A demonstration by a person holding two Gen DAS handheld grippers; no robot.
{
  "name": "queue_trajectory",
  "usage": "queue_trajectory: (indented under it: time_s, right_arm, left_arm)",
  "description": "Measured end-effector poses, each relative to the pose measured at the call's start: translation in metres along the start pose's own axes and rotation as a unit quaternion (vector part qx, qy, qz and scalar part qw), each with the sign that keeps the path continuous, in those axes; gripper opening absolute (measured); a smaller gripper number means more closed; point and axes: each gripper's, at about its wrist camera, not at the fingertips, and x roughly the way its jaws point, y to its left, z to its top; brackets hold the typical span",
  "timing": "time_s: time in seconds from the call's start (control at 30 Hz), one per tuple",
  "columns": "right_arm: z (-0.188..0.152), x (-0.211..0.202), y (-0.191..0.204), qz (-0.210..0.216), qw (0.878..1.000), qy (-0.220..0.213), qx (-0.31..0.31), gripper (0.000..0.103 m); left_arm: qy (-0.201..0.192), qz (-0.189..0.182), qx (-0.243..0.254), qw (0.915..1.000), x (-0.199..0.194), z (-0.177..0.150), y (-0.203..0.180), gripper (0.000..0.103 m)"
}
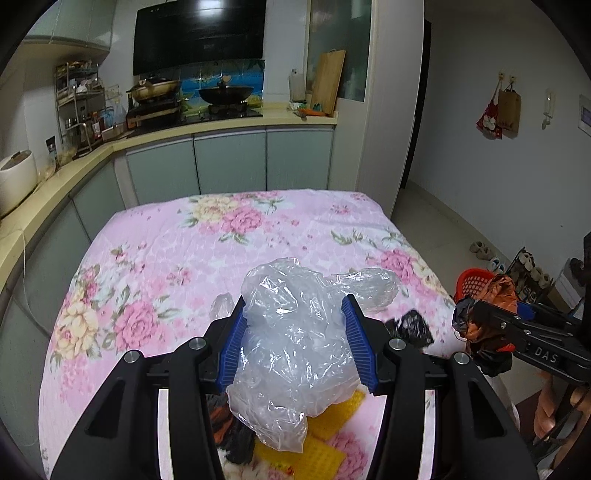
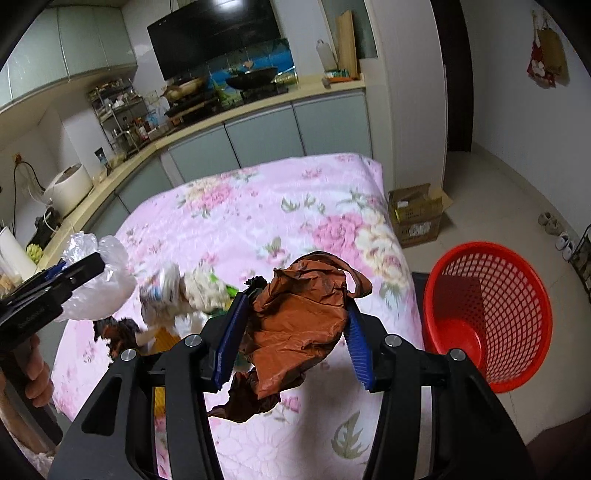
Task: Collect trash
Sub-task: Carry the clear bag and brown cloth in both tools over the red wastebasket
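Holding a crumpled clear plastic bag [image 1: 291,354] pinched in the left gripper [image 1: 293,314] above the floral table cover [image 1: 155,251], gripping an orange-brown bag [image 2: 299,325], possibly with darker scraps, in the right gripper [image 2: 295,314] left of the red basket [image 2: 491,314].

Both fisheye views were evenly, softly lit from overhead, with a cool bluish cast. A bright reflection glared on the black range hood [image 1: 199,35] at top centre. Straight lines bowed strongly toward the dark vignetted corners. The right wrist view showed motion blur across the floral cloth [image 2: 258,221] mid-frame; shadows stayed faint.
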Motion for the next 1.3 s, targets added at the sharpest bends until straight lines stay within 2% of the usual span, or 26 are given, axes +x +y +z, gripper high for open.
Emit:
queue_trajectory:
  time_s: [0.43, 0.67, 0.93, 1.3]
  right_arm:
    - [0.029, -0.009, -0.02, -0.02, 0.999, -0.042, 0.019, 0.049]
    - [0.037, -0.014, -0.043, -0.038, 0.997, -0.059, 0.039, 0.049]
    - [0.039, -0.025, -0.081, -0.068, 0.992, -0.073, 0.076, 0.049]
    - [0.027, -0.042, -0.141, -0.121, 0.981, -0.08, 0.126, 0.049]
  left_arm:
    - [-0.022, -0.016, 0.019, 0.9994, 0.022, 0.035, -0.033, 0.049]
    - [-0.025, -0.034, 0.042, 0.9982, 0.037, 0.048, -0.066, 0.049]
    - [-0.012, -0.073, 0.062, 0.9953, 0.06, 0.05, -0.112, 0.049]
    - [0.017, -0.124, 0.105, 0.9866, 0.094, 0.046, -0.185, 0.049]
